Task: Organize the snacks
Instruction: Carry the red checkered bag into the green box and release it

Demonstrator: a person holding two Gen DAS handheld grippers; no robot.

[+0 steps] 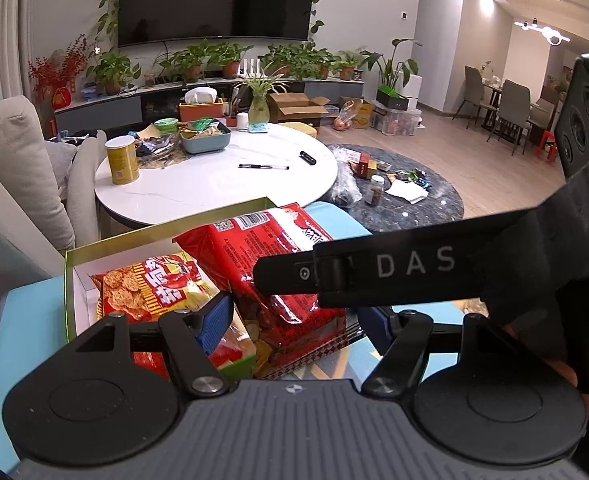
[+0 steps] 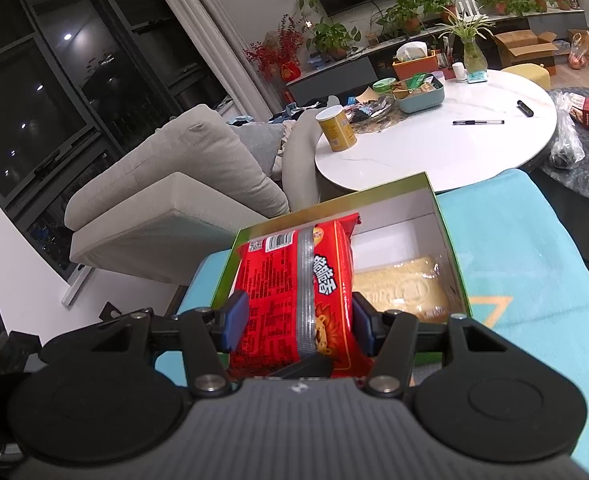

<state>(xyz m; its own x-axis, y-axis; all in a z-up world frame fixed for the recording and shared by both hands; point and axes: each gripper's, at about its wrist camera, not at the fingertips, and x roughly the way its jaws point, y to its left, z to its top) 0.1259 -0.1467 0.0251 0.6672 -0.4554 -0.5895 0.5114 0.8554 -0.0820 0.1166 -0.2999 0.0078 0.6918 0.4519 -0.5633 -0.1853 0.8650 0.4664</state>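
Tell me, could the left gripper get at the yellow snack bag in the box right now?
Probably yes. The left gripper hangs open just above the yellow snack bag in the box. The red packet in the right gripper crowds its right side, though.

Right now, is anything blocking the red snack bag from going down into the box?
Nothing visible does. The right gripper holds the red snack bag above the box; beneath its far end is bare floor, with a biscuit pack alongside.
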